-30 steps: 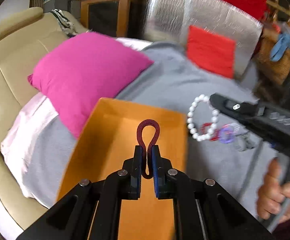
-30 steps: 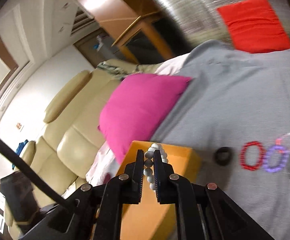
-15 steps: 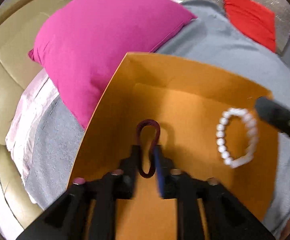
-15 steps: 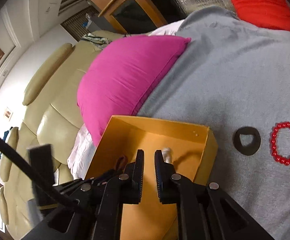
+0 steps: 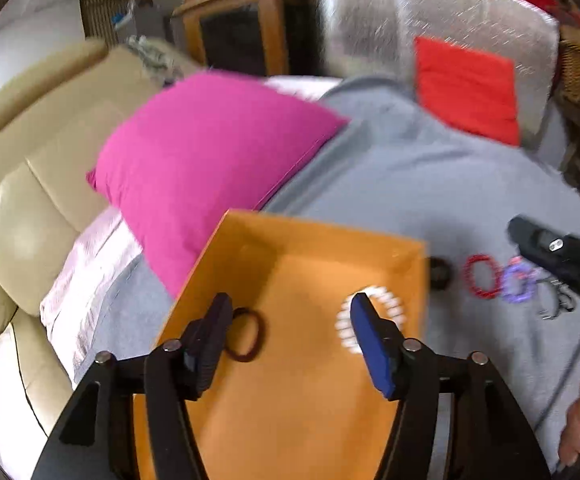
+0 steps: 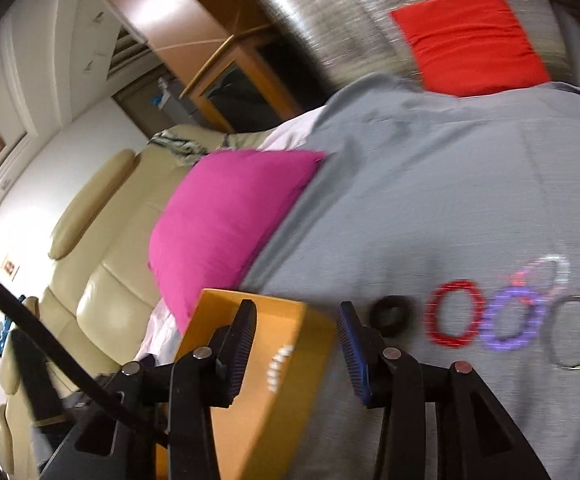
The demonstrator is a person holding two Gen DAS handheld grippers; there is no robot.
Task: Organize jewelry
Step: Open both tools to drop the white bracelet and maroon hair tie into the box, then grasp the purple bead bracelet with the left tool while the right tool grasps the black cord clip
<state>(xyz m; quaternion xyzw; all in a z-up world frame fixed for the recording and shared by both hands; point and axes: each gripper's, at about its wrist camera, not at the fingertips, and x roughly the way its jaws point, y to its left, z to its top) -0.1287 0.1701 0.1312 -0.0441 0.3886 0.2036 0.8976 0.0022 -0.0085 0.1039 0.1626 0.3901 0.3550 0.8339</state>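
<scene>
Left gripper (image 5: 290, 316): jaws spread wide, holding nothing, above the open orange cardboard box (image 5: 322, 248). Inside the box lie a dark maroon elastic loop (image 5: 245, 336) and a white pearl-bead bracelet (image 5: 386, 308), apart from each other. Right gripper (image 6: 298, 328): jaws likewise wide, empty, over the box's right edge. On the grey blanket (image 6: 430, 184) right of the box, in a row: black ring (image 6: 390, 314), red bead bracelet (image 6: 456, 312), purple bead bracelet (image 6: 516, 318), silver bangle (image 6: 574, 332).

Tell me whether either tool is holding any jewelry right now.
Neither. Left tool and right tool are both open; the dark red elastic loop and white bead bracelet lie in the orange box.
</scene>
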